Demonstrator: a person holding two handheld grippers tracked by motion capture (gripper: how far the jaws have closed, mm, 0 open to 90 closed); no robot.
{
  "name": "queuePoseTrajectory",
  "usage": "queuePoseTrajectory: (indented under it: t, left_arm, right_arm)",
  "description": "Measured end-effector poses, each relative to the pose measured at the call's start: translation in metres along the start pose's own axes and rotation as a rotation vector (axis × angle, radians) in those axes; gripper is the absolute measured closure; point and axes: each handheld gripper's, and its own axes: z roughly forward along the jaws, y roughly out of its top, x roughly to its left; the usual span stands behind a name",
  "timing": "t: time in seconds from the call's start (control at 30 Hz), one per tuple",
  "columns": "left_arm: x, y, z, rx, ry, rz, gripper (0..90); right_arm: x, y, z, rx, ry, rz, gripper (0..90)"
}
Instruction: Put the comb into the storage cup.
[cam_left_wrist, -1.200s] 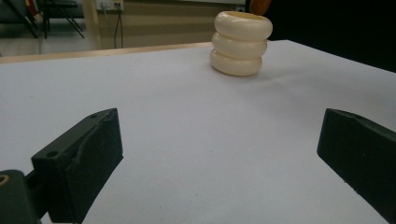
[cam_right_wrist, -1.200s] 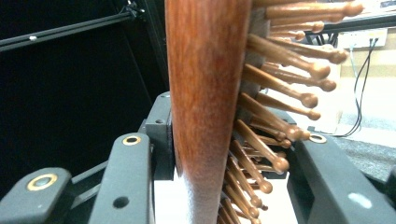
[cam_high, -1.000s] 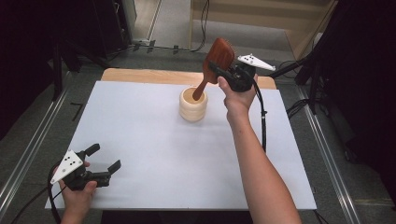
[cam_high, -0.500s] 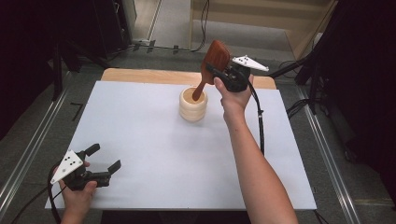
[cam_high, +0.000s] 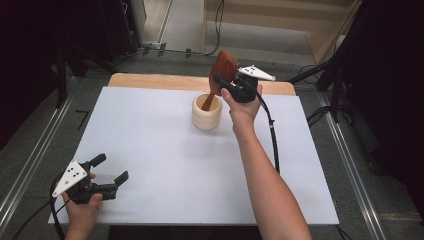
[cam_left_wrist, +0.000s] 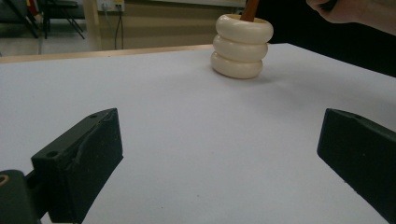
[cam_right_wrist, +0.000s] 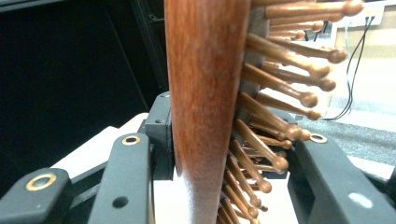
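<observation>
A reddish wooden hairbrush (cam_high: 225, 66) stands tilted with its handle down inside a cream ringed holder (cam_high: 206, 115) at the back middle of the white table (cam_high: 165, 160). My right gripper (cam_high: 223, 83) is shut on the brush's head, just above the holder. In the right gripper view the brush back (cam_right_wrist: 205, 93) and its wooden bristles (cam_right_wrist: 280, 93) sit between the black jaws of my right gripper (cam_right_wrist: 229, 154). Near the front left edge my left gripper (cam_high: 111, 168) is open with nothing in it. The left gripper view faces the holder (cam_left_wrist: 241, 46), with the handle (cam_left_wrist: 251, 8) poking out, beyond my left gripper (cam_left_wrist: 219, 154).
A bare wooden strip (cam_high: 150, 80) runs along the table's back edge. Black stands and cables (cam_high: 220, 20) lie on the floor behind. The right gripper's cable (cam_high: 272, 135) trails down beside the forearm. Metal rails (cam_high: 30, 165) flank the table.
My right gripper has shifted a little to the left with the brush, its handle staying in the holder. The left gripper has not moved.
</observation>
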Motion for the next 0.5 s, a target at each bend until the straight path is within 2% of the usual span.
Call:
queuePoseTrajectory:
  t: [0.3,0.5]
  left_arm:
    - [0.000,0.000,0.000,0.004,0.000,0.003,0.4]
    - [0.000,0.000,0.000,0.004,-0.001,0.003,0.4]
  right_arm:
    - [-0.001,-0.012,0.009,0.018,-0.009,0.013,54.5]
    - [-0.003,-0.021,0.013,0.027,-0.013,0.038,54.5]
